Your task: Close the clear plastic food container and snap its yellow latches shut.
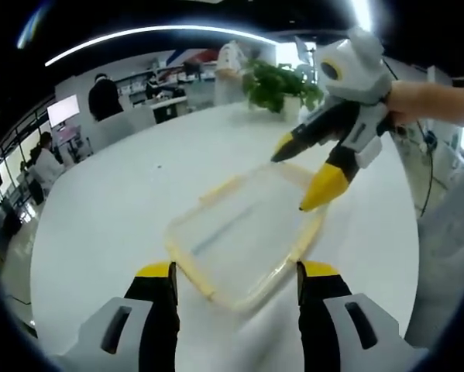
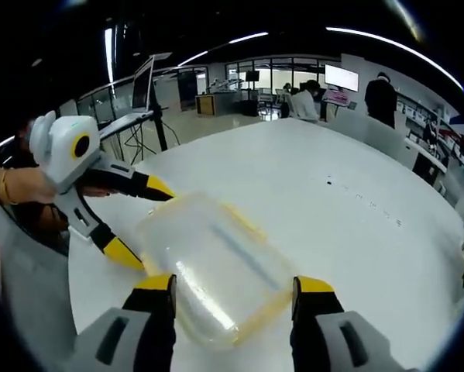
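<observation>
A clear plastic container (image 1: pixel 239 232) with a yellow rim and latches lies flat on the white table (image 1: pixel 115 201). Its lid rests on top; I cannot tell whether the latches are snapped. My left gripper (image 1: pixel 238 273) is open, and the container's near end lies between its yellow-tipped jaws. At the far end, my right gripper (image 1: pixel 292 180) is open too, its tips over the container's far right corner. In the right gripper view the container (image 2: pixel 216 260) reaches in between the right gripper's (image 2: pixel 233 284) jaws, with the left gripper (image 2: pixel 156 232) open at its left end.
A potted green plant (image 1: pixel 282 84) stands at the table's far side. A hand (image 1: pixel 425 101) holds the right gripper. People, desks and a monitor (image 2: pixel 341 77) fill the office behind. The table's curved edge (image 2: pixel 100 302) runs close to the container.
</observation>
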Tool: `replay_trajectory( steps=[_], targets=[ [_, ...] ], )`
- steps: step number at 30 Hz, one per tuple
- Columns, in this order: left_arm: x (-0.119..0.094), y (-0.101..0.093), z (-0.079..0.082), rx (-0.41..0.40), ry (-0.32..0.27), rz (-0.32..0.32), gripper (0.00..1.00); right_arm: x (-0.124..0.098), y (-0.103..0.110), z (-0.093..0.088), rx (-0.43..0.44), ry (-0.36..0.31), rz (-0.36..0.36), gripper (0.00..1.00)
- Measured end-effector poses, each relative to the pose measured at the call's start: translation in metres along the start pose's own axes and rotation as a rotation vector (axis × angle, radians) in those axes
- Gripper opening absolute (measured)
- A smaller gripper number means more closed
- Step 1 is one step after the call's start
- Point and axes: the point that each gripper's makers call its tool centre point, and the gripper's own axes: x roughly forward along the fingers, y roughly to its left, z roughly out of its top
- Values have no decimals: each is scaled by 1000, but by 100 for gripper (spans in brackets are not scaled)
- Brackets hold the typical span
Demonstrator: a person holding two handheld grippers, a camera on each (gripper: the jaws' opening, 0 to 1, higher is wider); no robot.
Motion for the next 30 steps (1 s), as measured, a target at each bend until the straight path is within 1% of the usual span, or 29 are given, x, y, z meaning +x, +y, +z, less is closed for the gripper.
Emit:
replay_trajectory(
  steps=[13,20,23,30],
  targets=[
    [13,24,8,1,17,22,60,16,-19,15,-9,-22,10,58],
    [18,30,9,16,24,24,59,20,-25,19,-9,-29,11,58],
    [19,33,9,47,38,32,58,22,-27,21,-12,-35,14,58],
    [20,35,8,47,41,45,58,23,-28,22,-14,-33,17,58]
  ],
)
